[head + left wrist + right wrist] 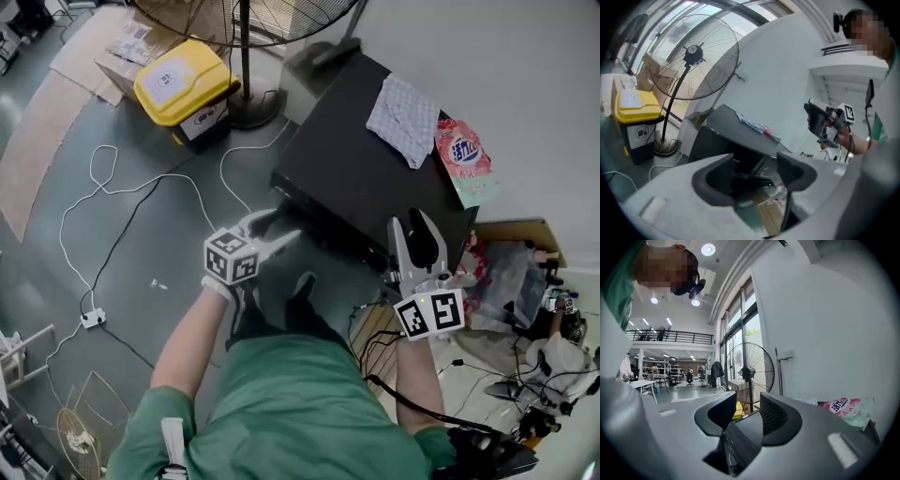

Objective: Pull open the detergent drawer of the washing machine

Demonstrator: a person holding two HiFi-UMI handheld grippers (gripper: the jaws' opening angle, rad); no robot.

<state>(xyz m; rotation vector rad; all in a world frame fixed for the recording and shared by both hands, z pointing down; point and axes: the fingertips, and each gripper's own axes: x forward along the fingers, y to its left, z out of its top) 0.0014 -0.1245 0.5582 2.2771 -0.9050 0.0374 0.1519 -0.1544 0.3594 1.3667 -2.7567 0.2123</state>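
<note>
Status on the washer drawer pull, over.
Left gripper open, empty, by front edge of black washing machine. Right gripper open, empty, near its front corner. Drawer not gripped. Checked cloth, pink pouch on top, clear of front.

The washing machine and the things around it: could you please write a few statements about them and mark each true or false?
1. A checked cloth lies on the washer. True.
2. The detergent bag lies on the floor. False: it lies on the washer's top, beside the cloth.
3. The left gripper has its jaws apart with nothing between them. True.
4. The bin by the fan has a red lid. False: the lid is yellow.
5. The right gripper grips the cloth. False: its jaws are apart and empty, near the washer's front edge.
</note>
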